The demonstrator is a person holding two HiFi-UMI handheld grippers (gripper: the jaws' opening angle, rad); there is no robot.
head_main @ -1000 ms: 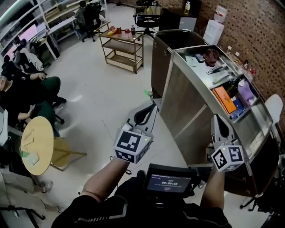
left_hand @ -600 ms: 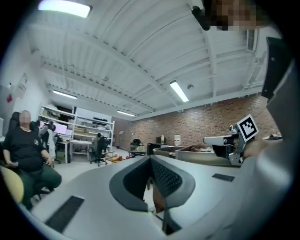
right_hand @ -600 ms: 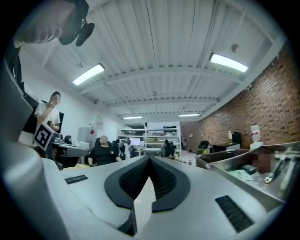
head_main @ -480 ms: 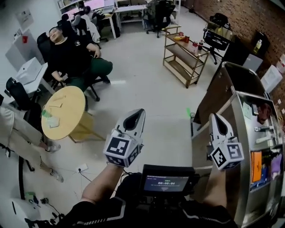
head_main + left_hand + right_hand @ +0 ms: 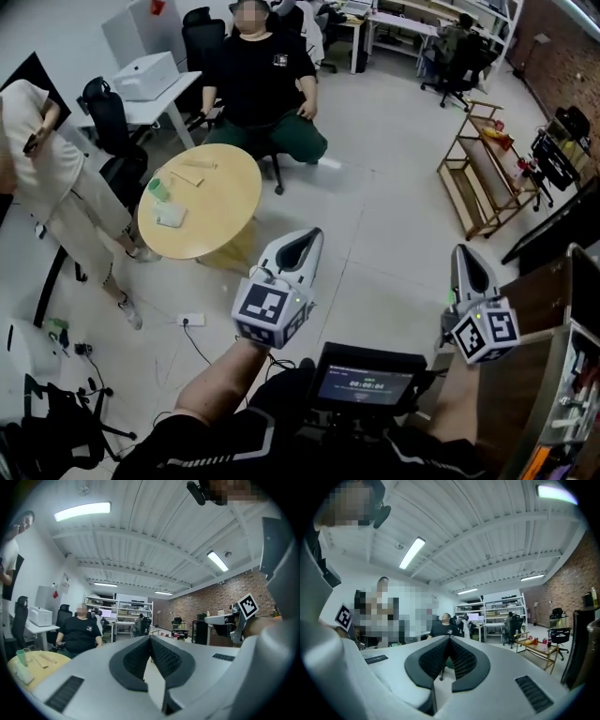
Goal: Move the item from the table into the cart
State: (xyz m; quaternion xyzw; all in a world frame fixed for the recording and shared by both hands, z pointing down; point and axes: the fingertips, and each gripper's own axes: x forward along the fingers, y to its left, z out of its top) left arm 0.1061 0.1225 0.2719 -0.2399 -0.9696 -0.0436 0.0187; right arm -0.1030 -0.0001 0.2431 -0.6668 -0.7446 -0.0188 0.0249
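The left gripper and right gripper keep their jaws pressed together, empty and level, probably just for walking. The round surface sits ahead, left of both jaws.

Left tool jaws together, pointing level; seated person beyond.

Ahead of both claws the pale floor lay open, a wide free lane. Ahead and left of the left gripper stood the round table, with a seated person behind it. Far ahead and right of the right gripper stood the shelf cart. A counter was close at its right side.
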